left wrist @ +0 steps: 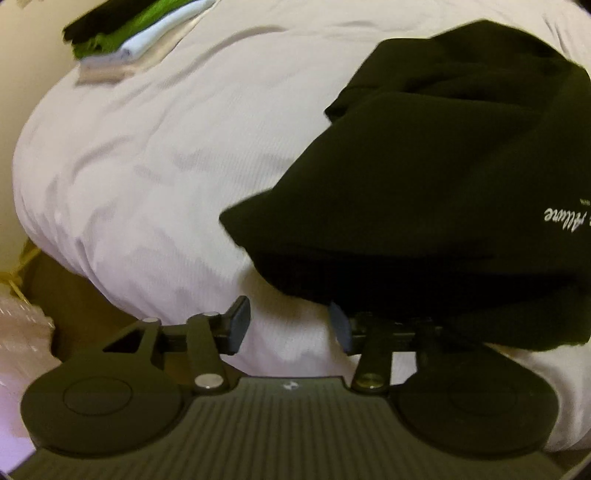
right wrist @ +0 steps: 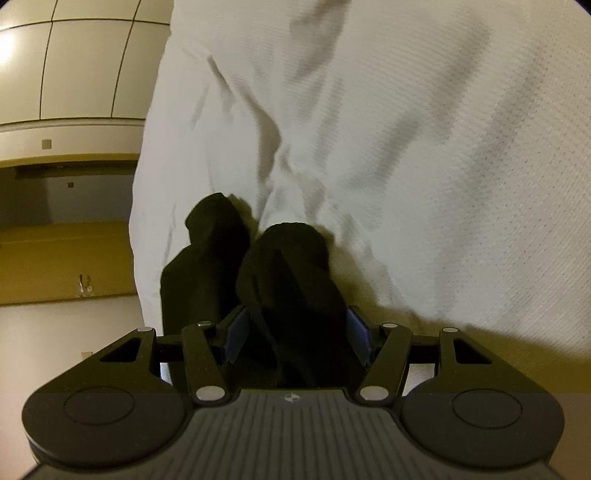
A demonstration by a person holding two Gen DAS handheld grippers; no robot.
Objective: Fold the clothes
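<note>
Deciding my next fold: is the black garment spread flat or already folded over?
Folded over: the black garment lies doubled in layers on the white bedding, a folded corner pointing left.

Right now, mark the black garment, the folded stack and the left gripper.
black garment (left wrist: 436,177), left wrist view, its upper face.
folded stack (left wrist: 122,29), left wrist view, green layer.
left gripper (left wrist: 290,325), left wrist view, between its fingertips.

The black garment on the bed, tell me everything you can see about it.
The black garment is soft, matte, knit-looking fabric, partly folded in overlapping layers on the white bed sheet. White script lettering shows upside down near its right edge in the left wrist view. One pointed corner juts out to the left. Its lower edge drapes over one of the left gripper's fingers, whose gap holds no cloth. In the right wrist view, a bunched fold of it sits between the right gripper's fingers, filling the gap.
</note>
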